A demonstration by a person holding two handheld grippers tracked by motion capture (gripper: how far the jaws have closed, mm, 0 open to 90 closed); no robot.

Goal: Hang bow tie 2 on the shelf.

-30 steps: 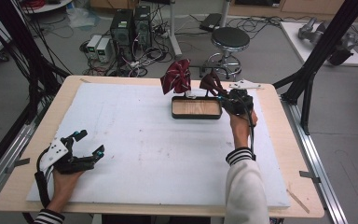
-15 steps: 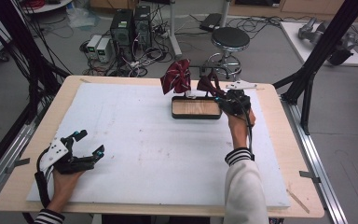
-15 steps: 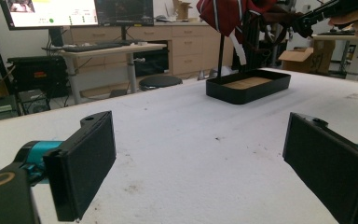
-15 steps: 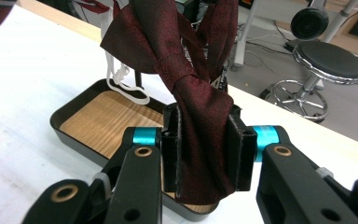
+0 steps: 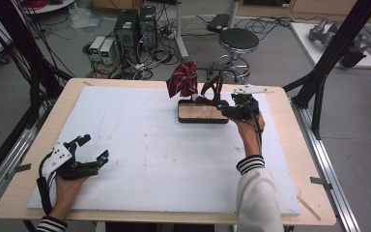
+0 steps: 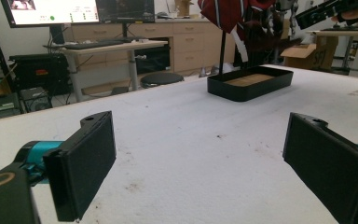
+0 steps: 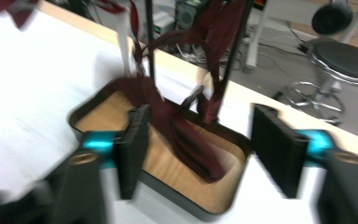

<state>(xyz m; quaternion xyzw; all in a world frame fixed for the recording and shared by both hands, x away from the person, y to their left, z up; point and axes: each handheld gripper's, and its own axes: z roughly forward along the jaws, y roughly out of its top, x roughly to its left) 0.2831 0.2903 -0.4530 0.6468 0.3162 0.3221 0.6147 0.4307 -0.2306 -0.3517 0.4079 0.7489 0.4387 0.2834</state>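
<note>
1. While its jaws have just been opening, the right gripper point(image 5: 224, 107) stands wide over the tray point(image 5: 200, 113), a dark red tie point(image 7: 182, 135) between them, unpressed.
2. Left gripper point(image 5: 92, 147) rests wide on the surface point(image 5: 149, 159), holding nothing.

White foam sheet point(image 5: 140, 145) covers most of a pale wooden tabletop point(image 5: 290, 159), faint brown smudges across its middle. Metal rails along both long table edges; black frame struts point(image 5: 335, 53) rise at left and right.

Floor behind the table: round black stool point(image 5: 239, 41) on chrome legs, two dark computer towers point(image 5: 135, 29) side by side, small pale boxes point(image 5: 102, 48) just left of them, loose cables tangled between. White board point(image 5: 338, 36) at far right with grey objects lying on it.

Left gripper view: desk with keyboard point(image 6: 98, 44), monitor point(image 6: 51, 10) above it, wooden drawer cabinets point(image 6: 168, 42), cardboard box point(image 6: 298, 56).
</note>
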